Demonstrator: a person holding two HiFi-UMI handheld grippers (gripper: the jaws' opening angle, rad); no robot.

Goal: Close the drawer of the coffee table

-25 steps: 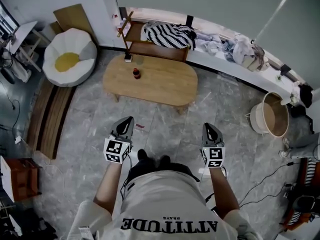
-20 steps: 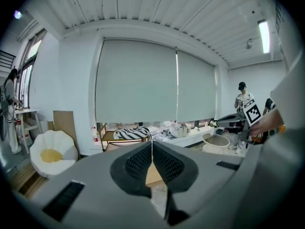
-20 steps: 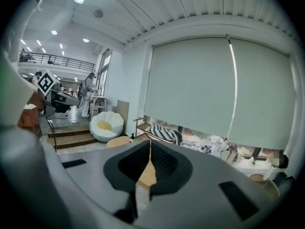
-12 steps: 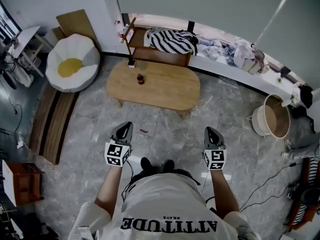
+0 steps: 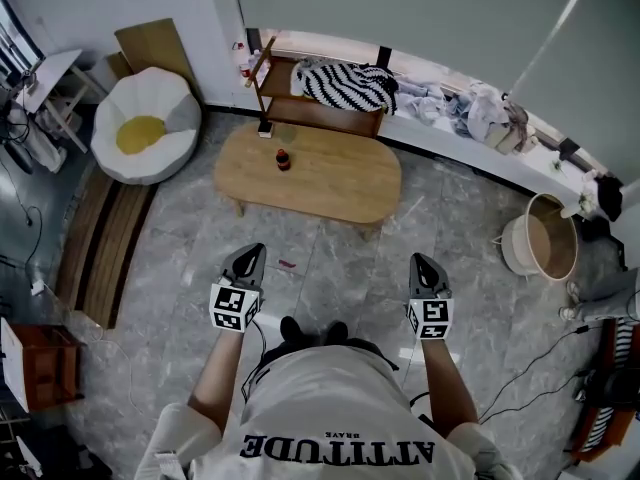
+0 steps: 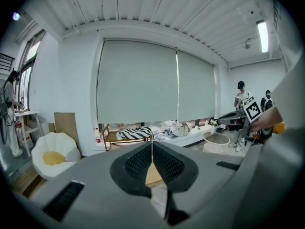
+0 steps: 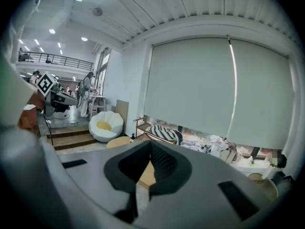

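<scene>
The oval wooden coffee table (image 5: 310,173) stands across the grey floor from me, with a small dark bottle (image 5: 283,158) on its top. No drawer shows from above. My left gripper (image 5: 250,255) and right gripper (image 5: 420,261) are held out side by side over the floor, well short of the table, both pointing toward it. Both are shut with nothing between the pads. In the left gripper view the jaws (image 6: 152,149) meet, with a sliver of the table (image 6: 153,175) behind them. The right gripper view shows its jaws (image 7: 149,151) closed too, the table (image 7: 147,173) beyond.
A white and yellow seat (image 5: 140,123) sits left of the table. Behind it is a wooden shelf (image 5: 320,113) with striped cloth (image 5: 345,83). A round basket (image 5: 545,230) stands at the right, wooden steps (image 5: 100,233) at the left, cables (image 5: 530,368) on the floor.
The whole view has shifted slightly, so the table sits a touch lower and to the right. Both grippers stay shut, empty and side by side in front of me.
</scene>
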